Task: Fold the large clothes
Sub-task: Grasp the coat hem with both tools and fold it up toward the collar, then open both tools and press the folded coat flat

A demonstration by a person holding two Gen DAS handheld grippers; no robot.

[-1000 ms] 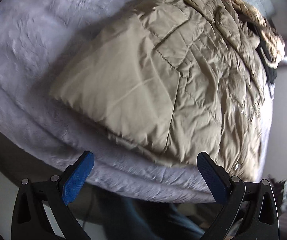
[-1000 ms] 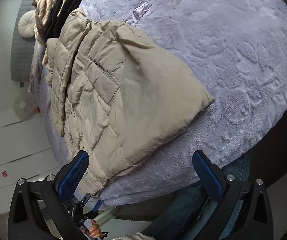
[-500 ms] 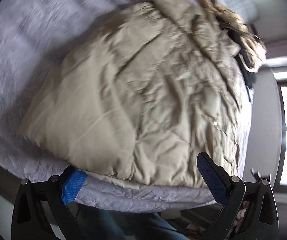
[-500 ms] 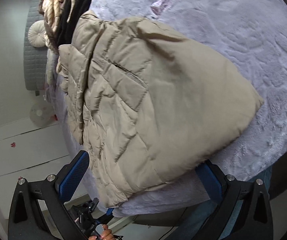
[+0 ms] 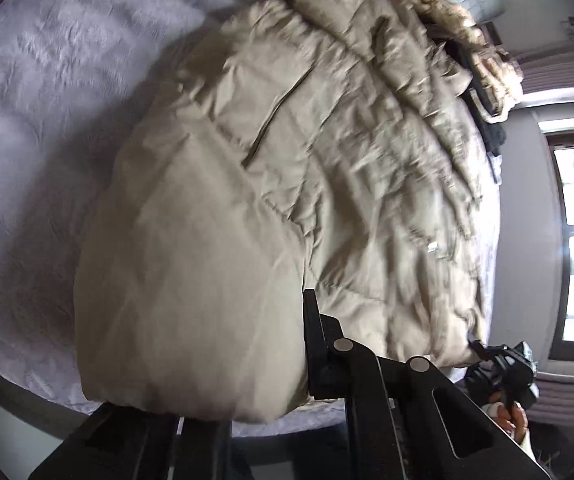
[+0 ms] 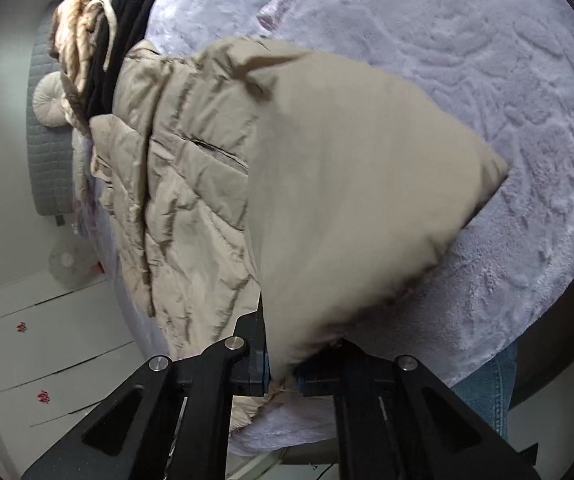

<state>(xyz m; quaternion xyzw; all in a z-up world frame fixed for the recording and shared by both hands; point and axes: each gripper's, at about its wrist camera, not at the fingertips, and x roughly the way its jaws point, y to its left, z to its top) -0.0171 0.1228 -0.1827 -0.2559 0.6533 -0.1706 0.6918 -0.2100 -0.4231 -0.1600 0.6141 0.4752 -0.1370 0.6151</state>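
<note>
Puffy quilted beige jacket point(image 5: 287, 184) on fuzzy lavender bed point(image 6: 487, 80), left tool point(image 5: 283, 404) and right tool point(image 6: 283, 380) just clamped onto its near hem

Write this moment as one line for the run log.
step: grasp hem | left gripper: closed on beige puffer jacket | right gripper: closed on it, both just closing | surface: lilac plush blanket
</note>
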